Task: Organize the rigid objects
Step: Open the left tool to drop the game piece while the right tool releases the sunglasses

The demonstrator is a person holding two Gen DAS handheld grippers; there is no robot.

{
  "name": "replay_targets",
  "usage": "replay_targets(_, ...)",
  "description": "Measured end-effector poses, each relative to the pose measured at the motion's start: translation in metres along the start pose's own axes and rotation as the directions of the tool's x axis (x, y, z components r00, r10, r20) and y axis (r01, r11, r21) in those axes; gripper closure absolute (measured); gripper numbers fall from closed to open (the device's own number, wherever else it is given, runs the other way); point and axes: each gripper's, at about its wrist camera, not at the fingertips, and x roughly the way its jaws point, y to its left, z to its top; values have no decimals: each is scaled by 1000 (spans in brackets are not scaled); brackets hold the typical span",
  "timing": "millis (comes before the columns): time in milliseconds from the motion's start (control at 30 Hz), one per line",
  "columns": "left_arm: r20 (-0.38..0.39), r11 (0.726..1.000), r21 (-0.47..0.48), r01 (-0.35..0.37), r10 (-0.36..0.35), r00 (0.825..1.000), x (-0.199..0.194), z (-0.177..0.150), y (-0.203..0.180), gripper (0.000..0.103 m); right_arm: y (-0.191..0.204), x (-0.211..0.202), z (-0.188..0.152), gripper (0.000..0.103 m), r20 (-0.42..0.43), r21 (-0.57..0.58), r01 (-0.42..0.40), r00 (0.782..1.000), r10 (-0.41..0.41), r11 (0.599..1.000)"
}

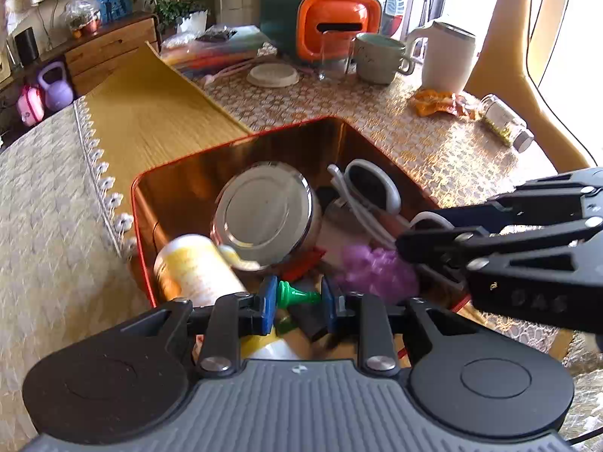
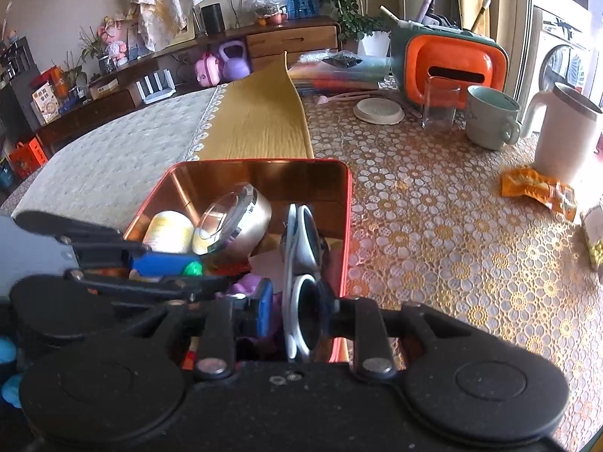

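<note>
An open red tin [image 1: 241,137] with a coppery inside stands on the table and holds a round silver can [image 1: 264,207], a yellow-white bottle [image 1: 192,267], a purple lump [image 1: 373,267] and white-rimmed sunglasses [image 1: 373,184]. My left gripper [image 1: 299,307] hangs over the tin's near side, its blue pads shut on a small green pawn-shaped piece [image 1: 297,295]. My right gripper [image 2: 299,316] reaches into the tin's right side. One lens of the sunglasses [image 2: 305,316] stands between its fingers, with a gap at the left pad [image 2: 265,312]. The left gripper [image 2: 169,263] shows beside it.
On the lace-patterned cloth beyond the tin stand a glass [image 1: 333,56], a mug [image 1: 378,58], a white jug [image 1: 448,56] and an orange-and-green box [image 1: 335,26]. An orange wrapper [image 1: 437,103] and a jar on its side [image 1: 505,120] lie to the right. A yellow mat [image 1: 150,113] lies to the left.
</note>
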Motion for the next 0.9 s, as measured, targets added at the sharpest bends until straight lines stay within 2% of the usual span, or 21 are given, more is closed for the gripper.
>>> replay_targets(233, 11, 998, -49, 24, -24, 1000, -7, -3, 5, 76, 0, -11, -3, 69, 15, 16, -11, 1000, 11, 1000)
replay_targets(633, 85, 996, -79, 51, -44, 995, -43, -12, 12, 73, 11, -38, -1, 57, 66, 9, -19, 998, 18, 1000)
replay_targets(667, 92, 995, -82, 53, -45, 995, -47, -13, 13, 71, 12, -41, -1, 55, 71, 8, -21, 997, 20, 1000)
replay_targets(733, 108, 995, -89, 47, -38, 993, -56, -15, 15, 54, 16, -46, -2, 52, 81, 5, -28, 996, 27, 1000)
replay_targets(767, 125, 995, -93, 40, -29, 992, -61, -17, 17, 39, 17, -49, -3, 49, 86, 1, -29, 996, 29, 1000)
replay_targets(800, 147, 995, -94, 37, -23, 989, -67, -18, 18, 32, 19, -52, -4, 46, 94, -5, -28, 995, 29, 1000)
replay_targets(900, 172, 995, -94, 31, -15, 985, -80, -21, 18, 32, 25, -61, -6, 42, 115, -20, -30, 993, 32, 999)
